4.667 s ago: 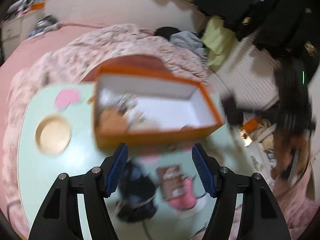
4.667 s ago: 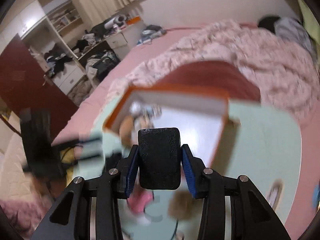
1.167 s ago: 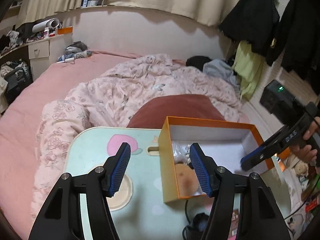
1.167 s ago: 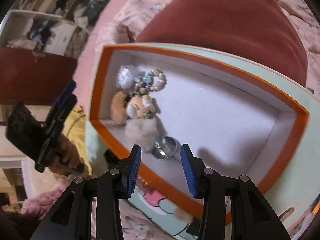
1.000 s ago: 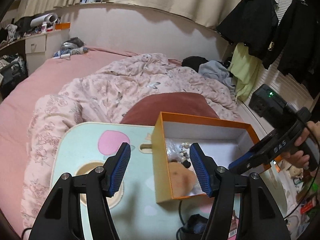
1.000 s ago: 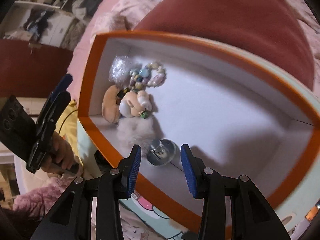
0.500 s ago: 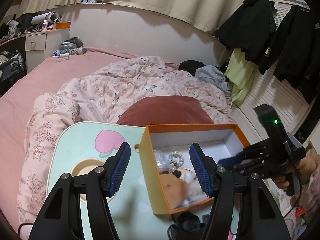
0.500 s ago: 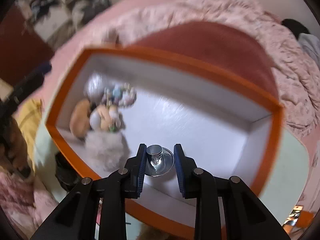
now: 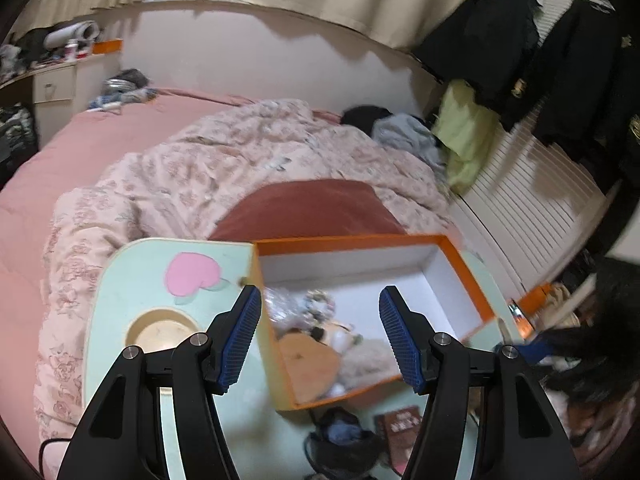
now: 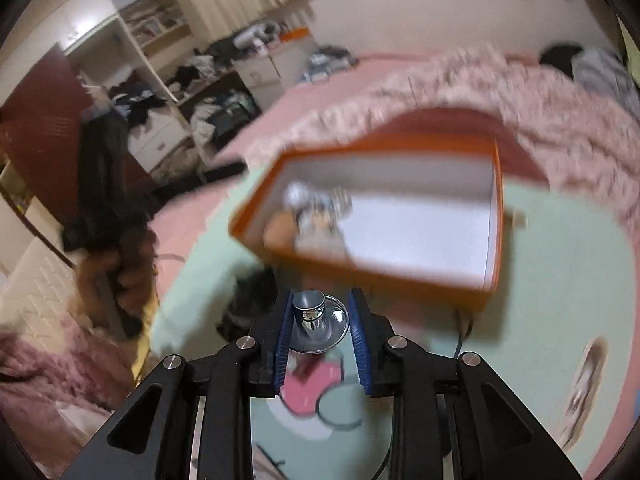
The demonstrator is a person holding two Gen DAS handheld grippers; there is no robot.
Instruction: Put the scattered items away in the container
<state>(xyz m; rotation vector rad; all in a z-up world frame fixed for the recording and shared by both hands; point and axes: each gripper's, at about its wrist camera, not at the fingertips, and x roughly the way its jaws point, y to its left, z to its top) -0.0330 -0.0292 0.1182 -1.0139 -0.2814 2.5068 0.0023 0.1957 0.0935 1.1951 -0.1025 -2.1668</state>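
An orange box [image 9: 348,240] with a white inside stands on the pale green table [image 9: 132,272]. At its left end lie a tan plush toy [image 9: 304,360], a bead bracelet [image 9: 320,300] and a fluffy ball [image 9: 368,356]. My left gripper [image 9: 320,300] hangs open above the box's near left corner, holding nothing. My right gripper [image 10: 320,300] is shut on a small shiny metal knob with a round base [image 10: 316,320]. It holds the knob above the table, on the near side of the orange box [image 10: 360,272].
A black pouch [image 9: 340,440] and a brown card [image 9: 400,428] lie on the table in front of the box. A round recess [image 9: 162,330] is sunk into the table at the left. A dark red cushion [image 9: 312,208] and a pink quilt lie behind.
My right gripper closed on the metal knob inside the box, then pulled back and up, taking it out over the near wall. The left gripper drifted slightly and stayed open.
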